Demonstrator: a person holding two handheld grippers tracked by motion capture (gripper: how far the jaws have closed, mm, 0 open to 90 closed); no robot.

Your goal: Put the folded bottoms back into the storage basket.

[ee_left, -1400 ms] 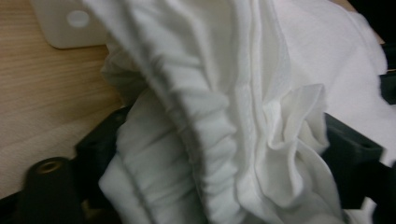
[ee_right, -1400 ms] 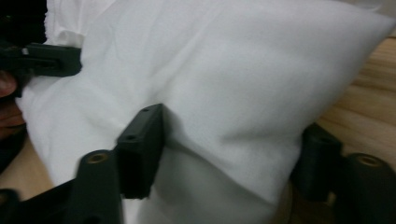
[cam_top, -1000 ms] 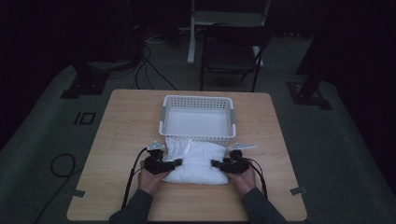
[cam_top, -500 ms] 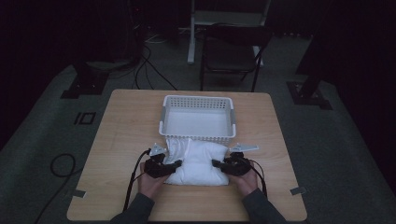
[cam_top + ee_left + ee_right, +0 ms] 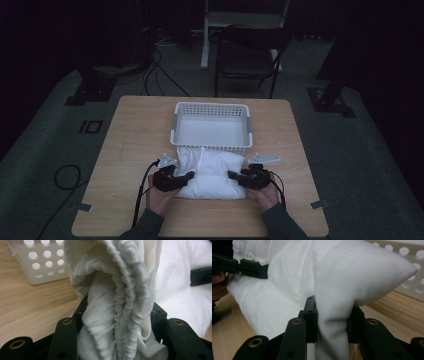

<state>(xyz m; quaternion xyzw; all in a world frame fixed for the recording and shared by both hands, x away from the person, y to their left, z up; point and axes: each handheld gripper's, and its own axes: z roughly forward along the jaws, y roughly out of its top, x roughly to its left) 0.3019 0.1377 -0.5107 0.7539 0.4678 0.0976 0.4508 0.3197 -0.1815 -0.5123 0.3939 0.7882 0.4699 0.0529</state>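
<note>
Pillow (image 5: 212,170), white and soft, lies on the table (image 5: 130,140) at its near middle, directly in front of the basket (image 5: 212,125) and touching its near wall. One end carries a gathered, ruffled seam, bunched into tight vertical folds in the left gripper view; the other end is smooth cloth drawn up into a blunt corner in the right gripper view. Left gripper (image 5: 186,177) is clamped on the ruffled end, cloth packed between its jaws; those jaws have just been closing on it. Right gripper (image 5: 235,176) is clamped on the smooth corner, cloth pinched between its jaws. The two grippers face each other across the pillow, a hand behind each. The basket is white plastic with perforated walls, standing upright. Its near wall stands directly behind the pillow. A dark chair (image 5: 247,55) stands beyond the far edge of the table. A cable (image 5: 142,185) trails from the left gripper toward the near edge.
</note>
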